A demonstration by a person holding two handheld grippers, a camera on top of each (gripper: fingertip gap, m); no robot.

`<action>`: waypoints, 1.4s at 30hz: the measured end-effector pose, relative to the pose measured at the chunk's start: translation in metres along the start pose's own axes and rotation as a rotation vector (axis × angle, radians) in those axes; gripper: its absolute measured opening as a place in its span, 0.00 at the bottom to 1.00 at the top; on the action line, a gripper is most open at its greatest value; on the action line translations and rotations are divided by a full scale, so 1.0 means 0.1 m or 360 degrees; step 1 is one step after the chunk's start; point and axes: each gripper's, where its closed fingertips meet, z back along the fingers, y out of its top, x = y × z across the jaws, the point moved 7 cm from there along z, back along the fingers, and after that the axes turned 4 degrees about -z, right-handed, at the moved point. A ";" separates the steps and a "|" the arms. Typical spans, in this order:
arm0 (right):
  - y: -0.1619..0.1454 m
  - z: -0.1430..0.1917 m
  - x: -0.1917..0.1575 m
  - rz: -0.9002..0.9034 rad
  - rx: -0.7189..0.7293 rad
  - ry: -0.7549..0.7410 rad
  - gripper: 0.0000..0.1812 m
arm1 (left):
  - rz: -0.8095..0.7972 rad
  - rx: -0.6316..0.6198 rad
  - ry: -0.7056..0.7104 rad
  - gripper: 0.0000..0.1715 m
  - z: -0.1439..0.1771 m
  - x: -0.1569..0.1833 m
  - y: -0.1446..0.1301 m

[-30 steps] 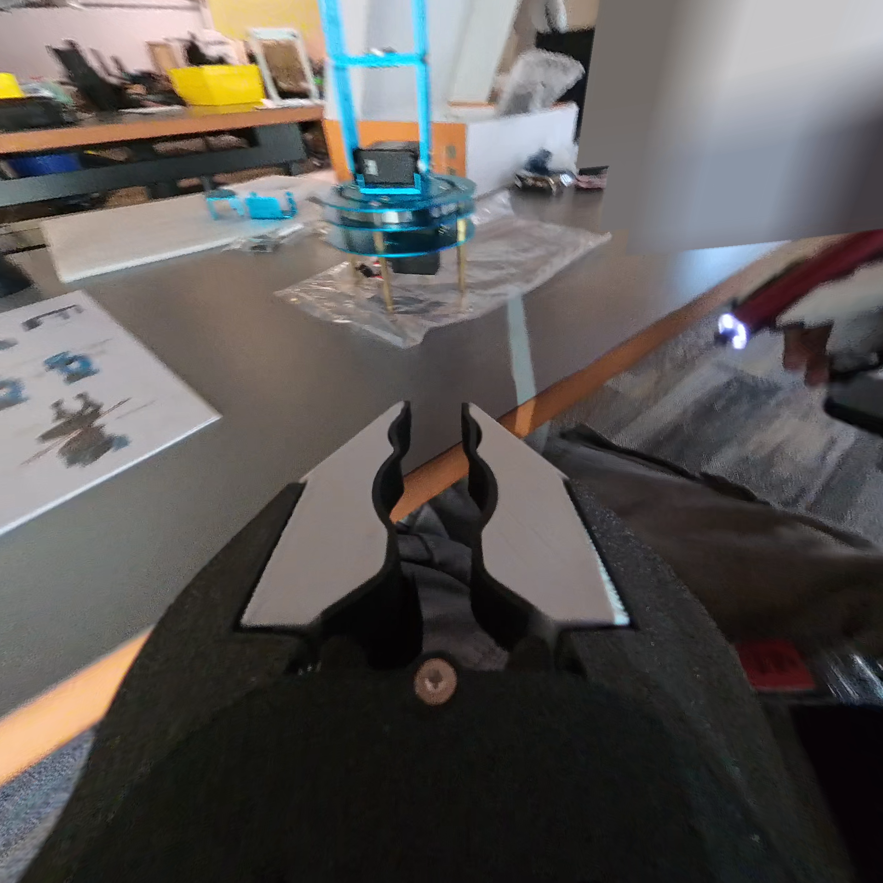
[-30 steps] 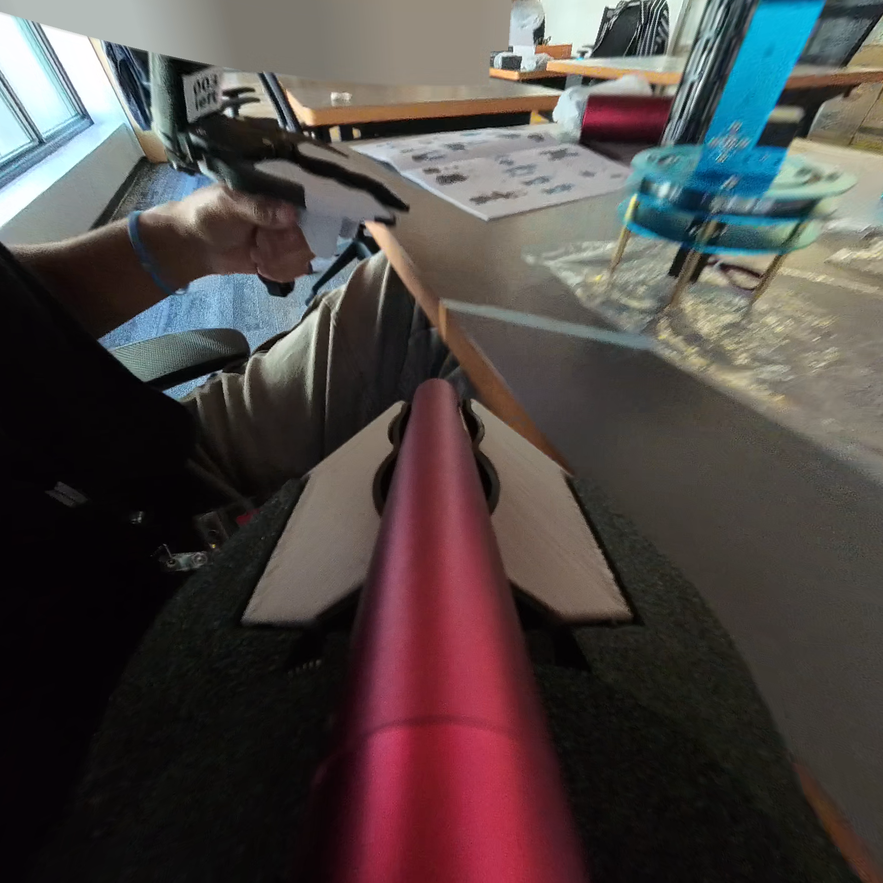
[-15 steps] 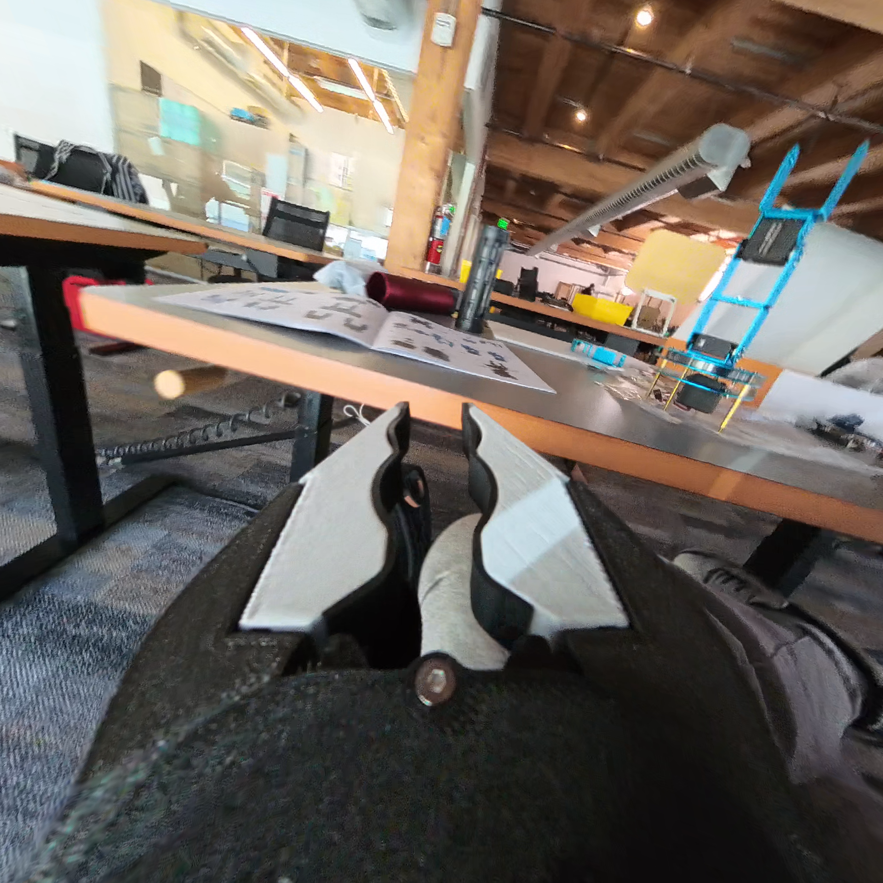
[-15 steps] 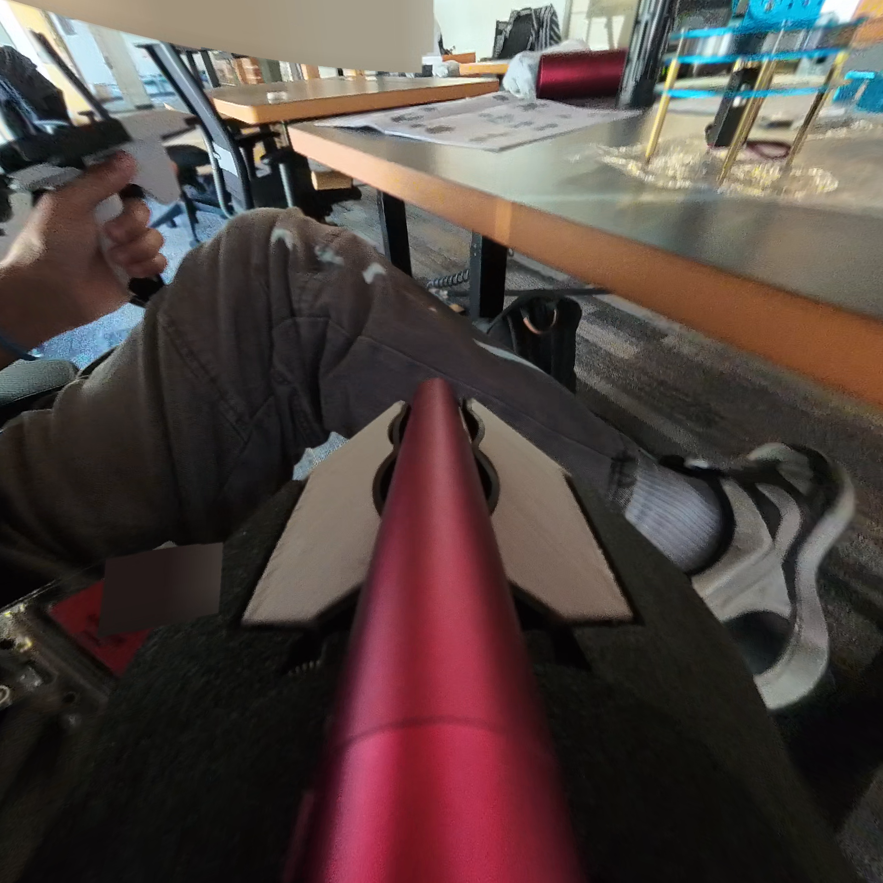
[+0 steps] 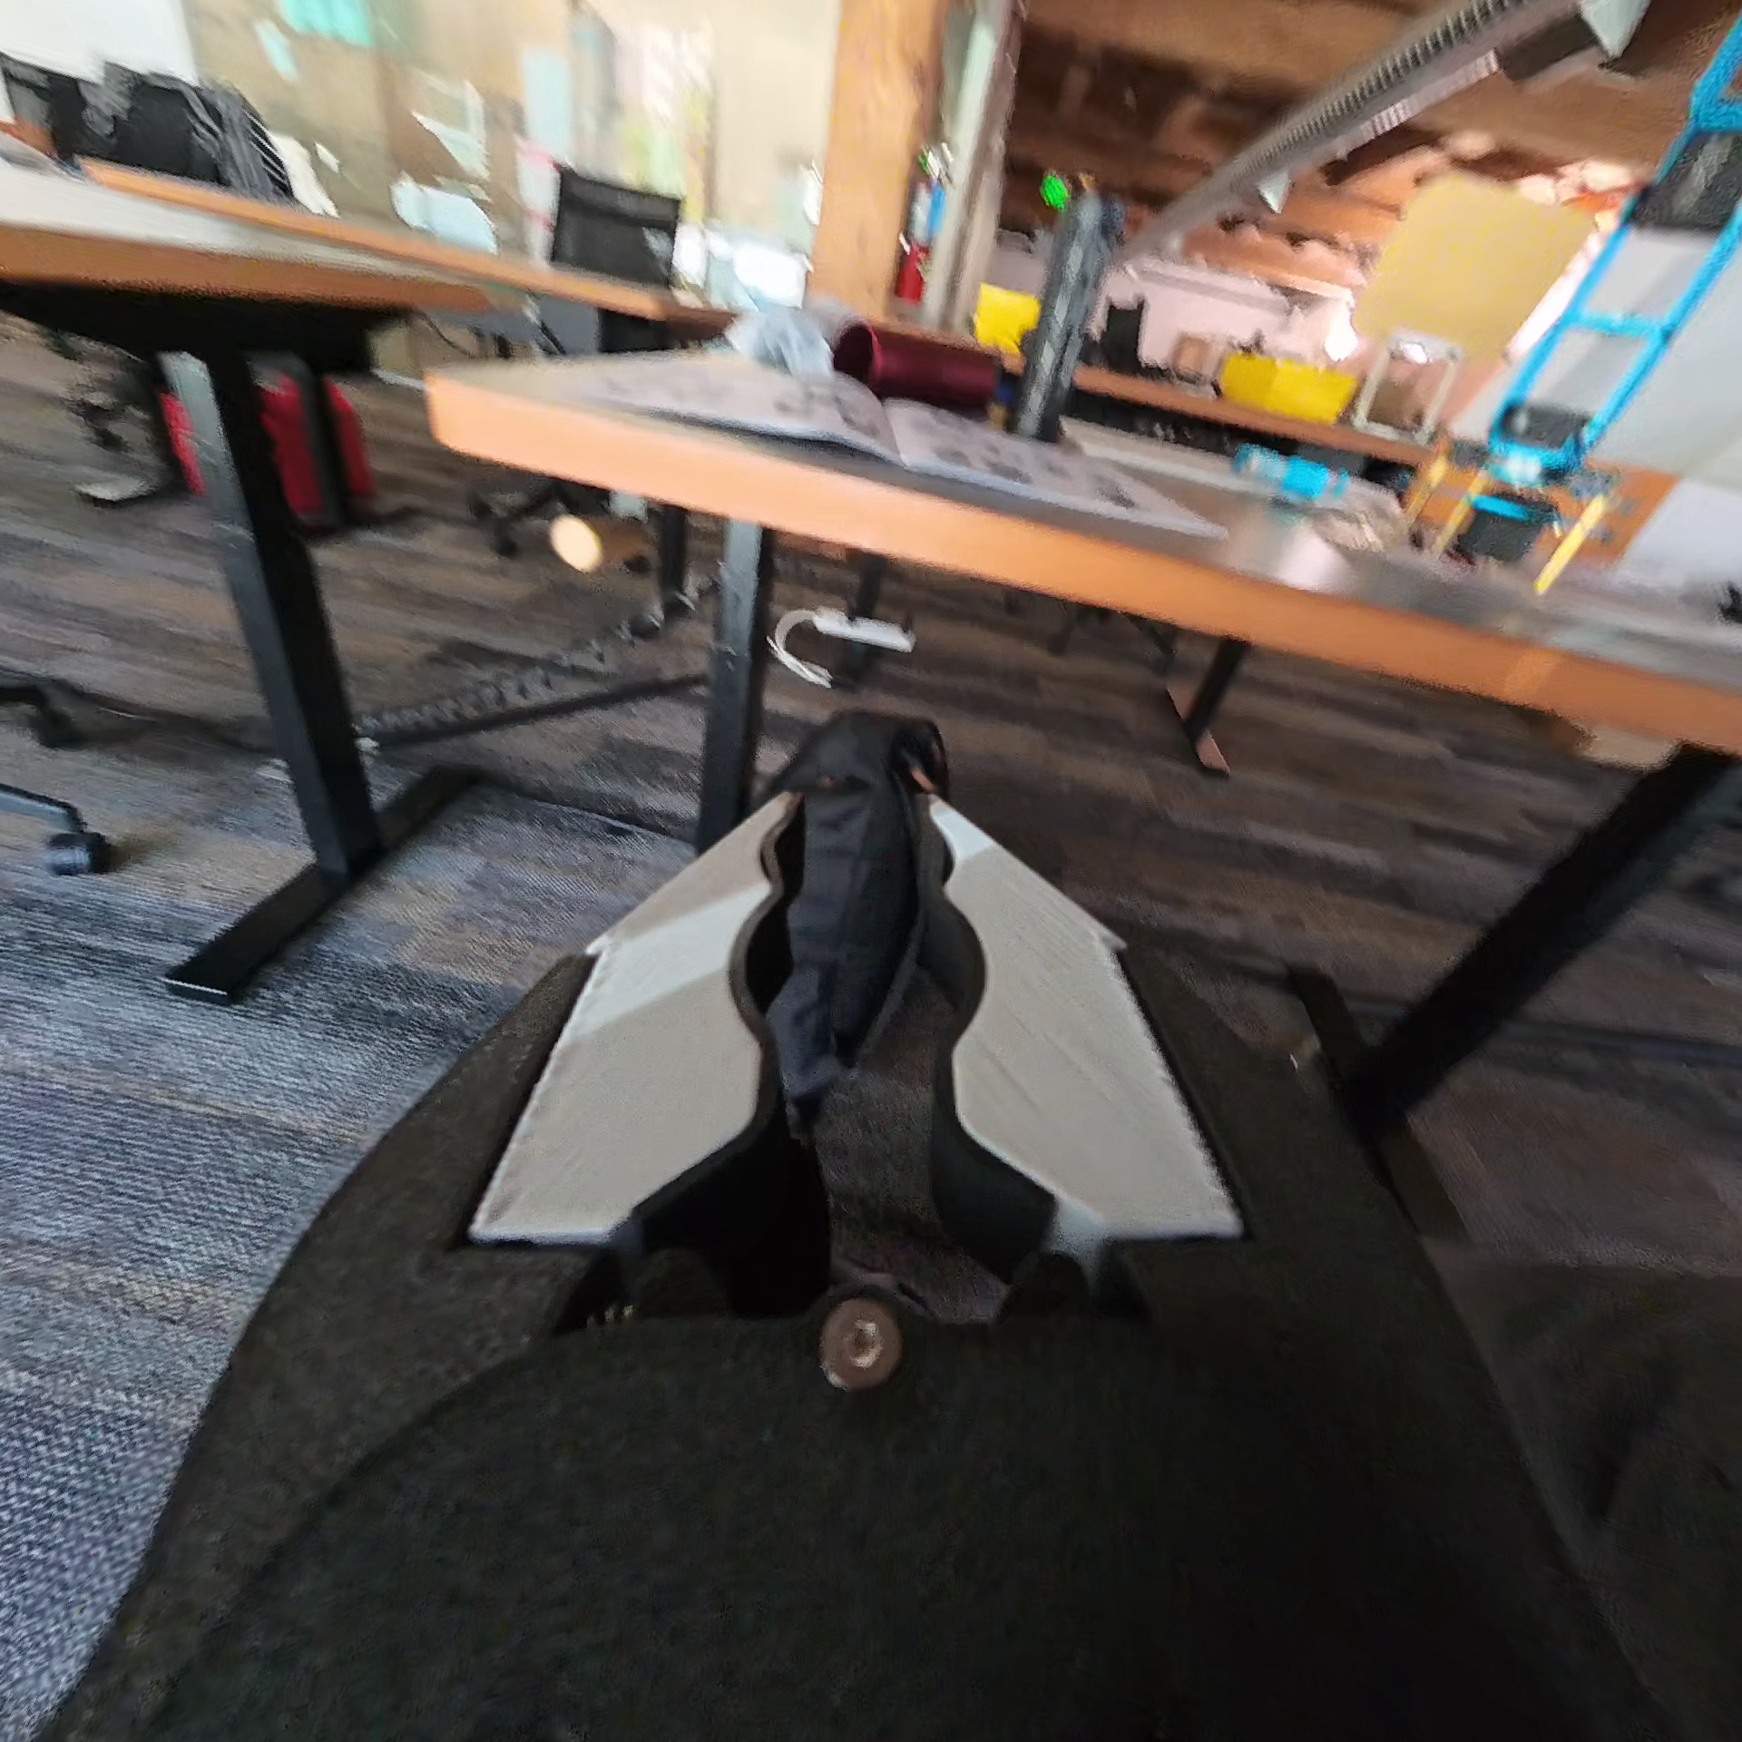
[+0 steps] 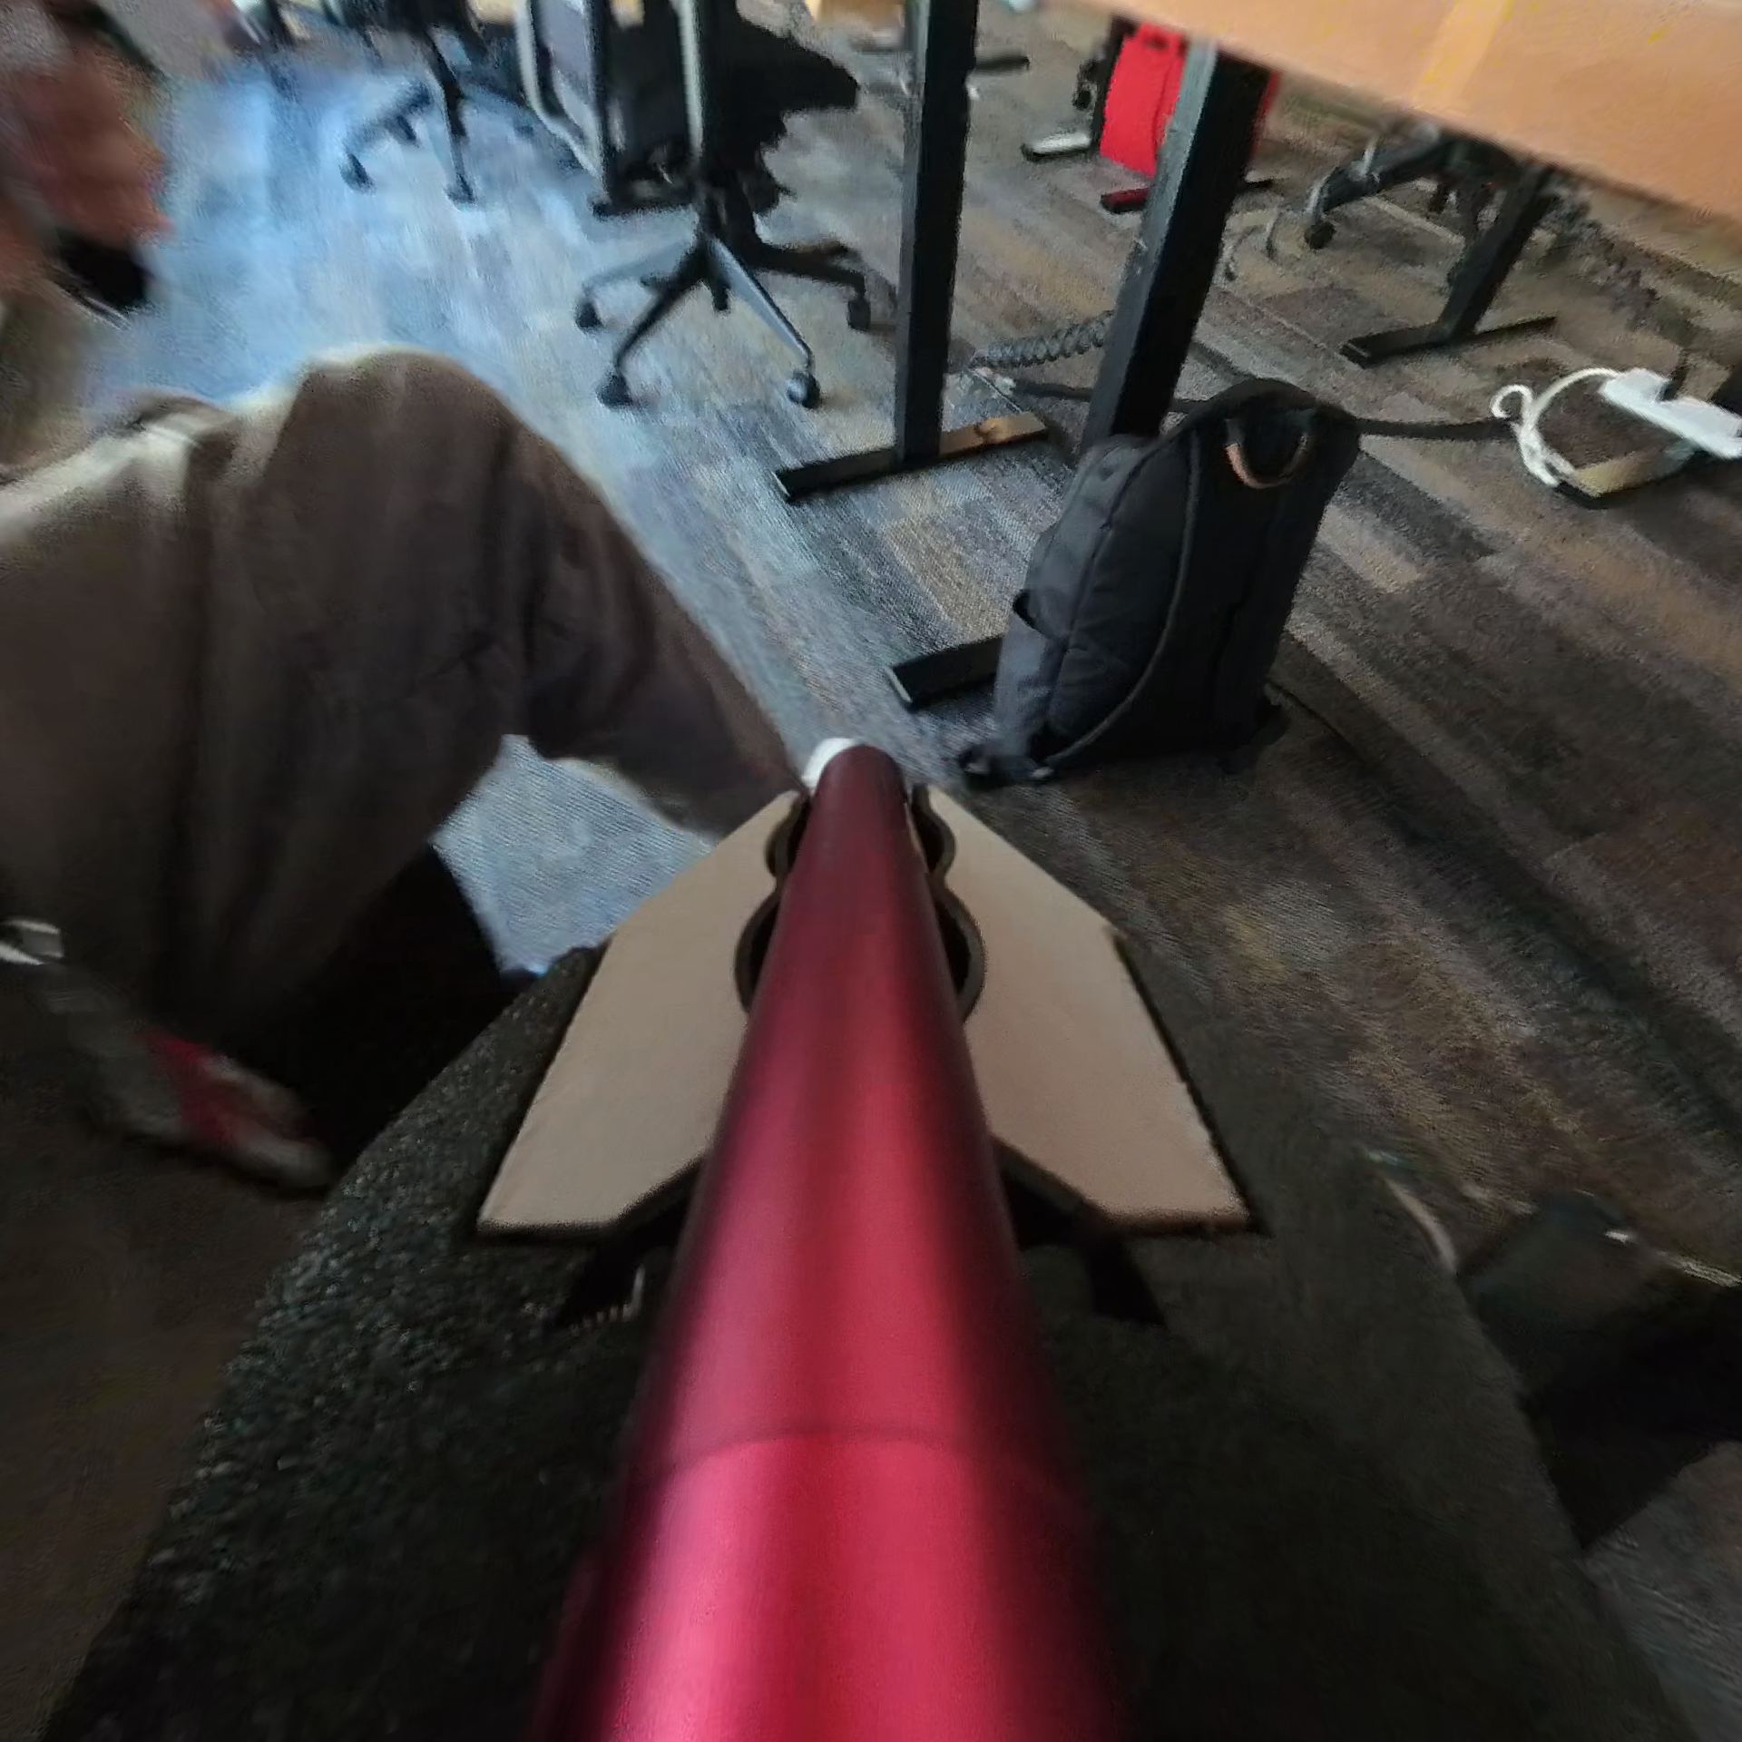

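My left gripper (image 5: 858, 801) is held low over the carpet, below table height. Its jaws stand a little apart with nothing between them. Through the gap I see a black backpack (image 5: 848, 905) standing farther off on the floor. My right gripper (image 6: 856, 801) is shut on a red metallic cylindrical tool (image 6: 848, 1131) with a small white tip, which runs forward along the fingers. It points down at the floor towards the same backpack (image 6: 1178, 584), which leans by a black table leg (image 6: 1159, 236).
An orange-edged table (image 5: 1037, 556) carries an open booklet (image 5: 848, 415), a dark red cylinder (image 5: 914, 363) and a blue acrylic model (image 5: 1527, 471). A person's trouser leg (image 6: 283, 613) is on the left. An office chair (image 6: 707, 188) and a white power strip (image 6: 1659, 415) are on the carpet.
Both grippers have dropped from table height to below the table edge and now face the floor and the backpack. The right gripper still holds the red tool. The left jaws look about the same.
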 end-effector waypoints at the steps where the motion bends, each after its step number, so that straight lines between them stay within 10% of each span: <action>1: -0.06 -0.23 0.18 -0.0005 -0.0044 -0.0035 0.12 | -0.0017 -0.0060 -0.0066 0.13 -0.08 0.03 -0.07; 9: -1.30 -3.03 1.84 -0.0921 0.0009 -0.0004 0.11 | -0.0975 -0.0387 0.0217 0.13 -0.85 -0.33 -0.88; 18: -3.25 -5.55 2.71 -0.0336 -0.0142 -0.0872 0.12 | -0.1185 -0.0332 0.0648 0.15 -1.15 -0.67 -1.16; 23: -3.66 -6.01 2.67 -0.0210 -0.0174 -0.0966 0.12 | -0.1234 -0.0438 0.0695 0.15 -1.03 -0.90 -1.31; 42: -3.69 -6.13 2.67 -0.0179 -0.0254 -0.1032 0.12 | -0.1265 -0.0544 0.0777 0.15 -0.81 -1.20 -1.47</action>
